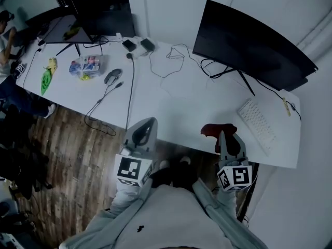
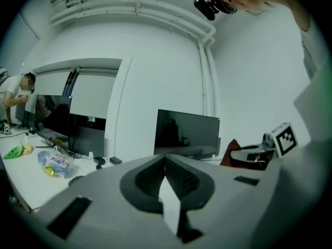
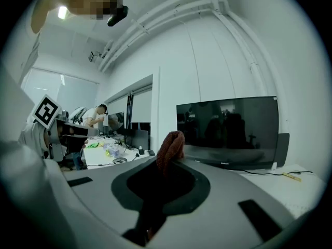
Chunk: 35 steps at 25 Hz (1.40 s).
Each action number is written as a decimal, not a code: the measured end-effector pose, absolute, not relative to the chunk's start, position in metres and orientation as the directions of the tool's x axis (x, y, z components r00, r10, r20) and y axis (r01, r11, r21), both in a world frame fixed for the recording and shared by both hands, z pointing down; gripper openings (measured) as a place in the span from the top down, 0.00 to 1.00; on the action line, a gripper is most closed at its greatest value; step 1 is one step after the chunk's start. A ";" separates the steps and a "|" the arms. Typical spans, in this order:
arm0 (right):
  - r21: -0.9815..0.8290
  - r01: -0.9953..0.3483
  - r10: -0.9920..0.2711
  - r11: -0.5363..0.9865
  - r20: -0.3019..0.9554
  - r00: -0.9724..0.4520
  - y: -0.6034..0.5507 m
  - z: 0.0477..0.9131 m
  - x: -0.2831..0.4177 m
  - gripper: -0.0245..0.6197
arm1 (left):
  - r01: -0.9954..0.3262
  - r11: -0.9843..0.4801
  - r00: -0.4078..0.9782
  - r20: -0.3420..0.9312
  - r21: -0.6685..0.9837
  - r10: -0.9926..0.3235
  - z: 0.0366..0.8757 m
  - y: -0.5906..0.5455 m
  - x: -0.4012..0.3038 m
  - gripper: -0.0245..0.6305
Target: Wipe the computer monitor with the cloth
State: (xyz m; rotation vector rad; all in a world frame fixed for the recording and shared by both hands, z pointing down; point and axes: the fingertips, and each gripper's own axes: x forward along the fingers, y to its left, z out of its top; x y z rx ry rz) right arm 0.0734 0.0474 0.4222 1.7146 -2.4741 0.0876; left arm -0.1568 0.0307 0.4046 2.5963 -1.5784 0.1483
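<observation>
The right hand-held gripper (image 3: 167, 165) has its jaws closed on a dark red cloth (image 3: 170, 148), and a bunched fold of it sticks up above the jaw tips. In the head view this gripper is at the near edge of the white desk (image 1: 181, 113), toward the right. The cloth is near the keyboard (image 1: 257, 121) (near, but not touching). The left hand-held gripper (image 1: 146, 124) is at the same near edge, further left. Its jaws meet at the tips with nothing between them.

The monitor (image 1: 254, 45) stands at the far right of the desk on a thin-legged stand, its screen dark. The keyboard lies in front of it, toward the desk's right edge. The cloth is well apart from the screen. Both gripper views look across the desk at the monitor.

Loose cables (image 1: 168, 61) trail over the middle of the desk, and a mouse (image 1: 113, 75) lies to their left. Further left are a clear packet of colourful items (image 1: 85, 66) and a green object (image 1: 47, 77). A second screen (image 1: 88, 19) stands at the far left, and a person (image 1: 5, 40) bends over that end of the desk. A wooden floor (image 1: 67, 154) shows on the near side of the desk's left part.
</observation>
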 end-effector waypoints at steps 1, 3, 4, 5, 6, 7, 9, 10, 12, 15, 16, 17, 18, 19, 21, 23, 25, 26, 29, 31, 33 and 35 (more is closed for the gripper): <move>0.027 -0.935 -0.927 0.353 0.144 -0.346 0.043 0.423 0.072 0.91 | -0.886 -0.461 0.462 0.137 0.042 -0.876 0.407 0.027 -0.157 0.93; 0.030 -0.931 -0.923 0.364 0.148 -0.356 0.033 0.423 0.067 0.91 | -0.884 -0.466 0.468 0.142 0.051 -0.872 0.412 0.020 -0.157 0.93; 0.033 -0.928 -0.920 0.371 0.150 -0.363 0.028 0.423 0.064 0.91 | -0.883 -0.466 0.468 0.143 0.052 -0.872 0.413 0.016 -0.157 0.93; 0.035 -0.926 -0.918 0.376 0.151 -0.367 0.022 0.422 0.062 0.91 | -0.884 -0.465 0.467 0.143 0.051 -0.873 0.413 0.012 -0.158 0.93; 0.036 -0.925 -0.917 0.378 0.150 -0.369 0.016 0.422 0.060 0.91 | -0.885 -0.462 0.465 0.142 0.051 -0.874 0.412 0.006 -0.160 0.93; 0.037 -0.925 -0.917 0.379 0.148 -0.370 0.010 0.422 0.059 0.91 | -0.888 -0.458 0.460 0.141 0.051 -0.876 0.412 0.001 -0.162 0.93; 0.041 -0.923 -0.917 0.381 0.141 -0.373 -0.003 0.419 0.058 0.91 | -0.894 -0.446 0.449 0.136 0.052 -0.883 0.411 -0.010 -0.166 0.93; 0.043 -0.923 -0.918 0.382 0.135 -0.373 -0.009 0.417 0.058 0.91 | -0.896 -0.442 0.444 0.132 0.049 -0.886 0.410 -0.016 -0.166 0.93; 0.042 -0.924 -0.920 0.380 0.118 -0.374 -0.025 0.412 0.060 0.91 | -0.898 -0.438 0.439 0.120 0.041 -0.890 0.407 -0.030 -0.164 0.93; 0.039 -0.921 -0.919 0.389 0.081 -0.385 -0.052 0.403 0.065 0.91 | -0.902 -0.432 0.432 0.097 0.027 -0.897 0.398 -0.057 -0.160 0.93; 0.043 -0.919 -0.918 0.393 0.070 -0.390 -0.060 0.397 0.067 0.91 | -0.902 -0.431 0.431 0.089 0.022 -0.898 0.394 -0.067 -0.157 0.93; 0.048 -0.917 -0.917 0.397 0.060 -0.394 -0.070 0.391 0.069 0.91 | -0.903 -0.430 0.430 0.082 0.017 -0.899 0.390 -0.076 -0.153 0.93; 0.052 -0.915 -0.916 0.401 0.051 -0.399 -0.079 0.385 0.073 0.91 | -0.903 -0.430 0.429 0.075 0.012 -0.900 0.385 -0.086 -0.149 0.93; 0.054 -0.913 -0.914 0.405 0.042 -0.403 -0.088 0.380 0.077 0.91 | -0.904 -0.428 0.428 0.069 0.009 -0.901 0.381 -0.095 -0.144 0.93; 0.063 -0.908 -0.910 0.415 0.029 -0.414 -0.108 0.372 0.085 0.91 | -0.905 -0.424 0.424 0.061 0.010 -0.904 0.374 -0.113 -0.136 0.93; 0.071 -0.903 -0.905 0.424 0.015 -0.424 -0.127 0.366 0.091 0.91 | -0.905 -0.425 0.425 0.061 0.017 -0.903 0.372 -0.131 -0.127 0.93; 0.070 -0.898 -0.900 0.434 0.002 -0.435 -0.142 0.362 0.098 0.91 | -0.904 -0.427 0.427 0.064 0.015 -0.902 0.371 -0.145 -0.118 0.93; 0.068 -0.896 -0.898 0.440 -0.003 -0.441 -0.148 0.360 0.102 0.91 | -0.904 -0.428 0.428 0.066 0.011 -0.901 0.371 -0.152 -0.113 0.93; 0.072 -0.887 -0.889 0.457 -0.012 -0.459 -0.166 0.355 0.108 0.91 | -0.899 -0.438 0.437 0.071 0.004 -0.897 0.370 -0.167 -0.099 0.93; 0.074 -0.884 -0.886 0.462 -0.016 -0.464 -0.174 0.352 0.109 0.91 | -0.895 -0.445 0.444 0.074 0.000 -0.893 0.369 -0.174 -0.092 0.93; 0.073 -0.884 -0.885 0.462 -0.032 -0.465 -0.181 0.347 0.110 0.91 | -0.893 -0.451 0.449 0.075 -0.006 -0.890 0.367 -0.180 -0.089 0.93; 0.072 -0.885 -0.885 0.460 -0.051 -0.464 -0.186 0.340 0.110 0.91 | -0.889 -0.458 0.456 0.063 -0.020 -0.888 0.362 -0.185 -0.087 0.93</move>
